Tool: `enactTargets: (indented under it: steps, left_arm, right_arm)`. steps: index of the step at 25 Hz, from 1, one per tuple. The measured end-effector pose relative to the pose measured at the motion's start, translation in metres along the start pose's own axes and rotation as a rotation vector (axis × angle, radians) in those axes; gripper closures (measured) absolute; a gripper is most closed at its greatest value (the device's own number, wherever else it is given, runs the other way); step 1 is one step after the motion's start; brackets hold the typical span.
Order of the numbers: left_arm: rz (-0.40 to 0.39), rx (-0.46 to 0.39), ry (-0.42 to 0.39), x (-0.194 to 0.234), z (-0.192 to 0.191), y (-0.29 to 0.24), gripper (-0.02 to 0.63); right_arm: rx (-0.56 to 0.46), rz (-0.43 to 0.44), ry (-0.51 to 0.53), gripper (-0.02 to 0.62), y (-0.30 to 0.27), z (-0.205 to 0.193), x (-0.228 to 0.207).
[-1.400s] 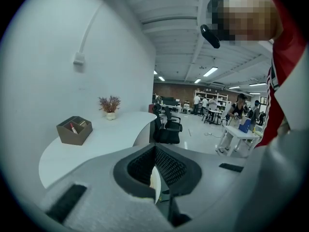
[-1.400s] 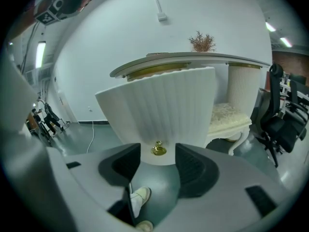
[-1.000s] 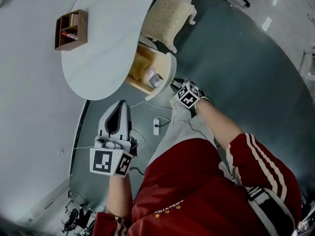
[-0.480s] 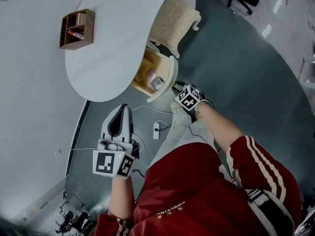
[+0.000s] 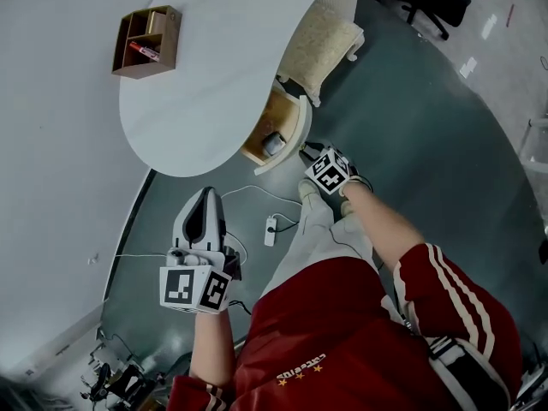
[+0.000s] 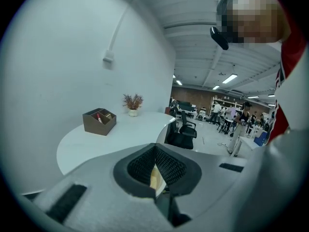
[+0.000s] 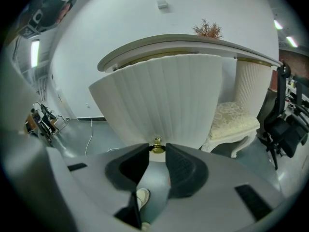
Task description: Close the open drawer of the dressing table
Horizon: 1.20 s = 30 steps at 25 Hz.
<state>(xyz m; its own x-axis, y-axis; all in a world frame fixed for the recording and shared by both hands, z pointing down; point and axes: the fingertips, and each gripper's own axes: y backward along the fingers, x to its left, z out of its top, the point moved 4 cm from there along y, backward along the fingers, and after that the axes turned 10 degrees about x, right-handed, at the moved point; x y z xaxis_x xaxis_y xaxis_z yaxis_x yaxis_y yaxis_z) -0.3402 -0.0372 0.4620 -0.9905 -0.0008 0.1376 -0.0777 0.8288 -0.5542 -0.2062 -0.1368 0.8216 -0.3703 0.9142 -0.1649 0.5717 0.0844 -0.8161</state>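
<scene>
With my right hand-held gripper [image 7: 157, 152] seemingly clenched on the gold knob [image 7: 157, 144], I push the drawer front [image 7: 164, 100] straight in under the table [image 5: 214, 75], never twisting sideways.

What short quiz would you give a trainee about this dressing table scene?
1. True or false: the drawer of the dressing table stands partly open.
2. What sits between the fingers of the right gripper? A) a gold knob B) a cable C) a pen
3. Fill in: the left gripper has its fingers ____, with nothing in them.
Key: 1 true; 2 A; 3 shut.
</scene>
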Motion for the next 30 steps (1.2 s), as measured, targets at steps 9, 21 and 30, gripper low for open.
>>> enactTargets:
  steps: [9,21,30]
  left_arm:
    - [0.021,-0.015,0.042,0.027,-0.008,-0.003,0.606]
    - [0.016,0.007,0.036,0.04,-0.013,-0.01,0.605]
    - [0.026,0.026,0.057,0.048,-0.02,-0.022,0.605]
  right_arm:
    - [-0.024,0.006,-0.014,0.485,-0.021,0.03,-0.001]
    - [-0.072,0.004,-0.016,0.486,-0.044,0.063,-0.001]
    - [-0.128,0.001,-0.024,0.486,-0.049,0.073,-0.002]
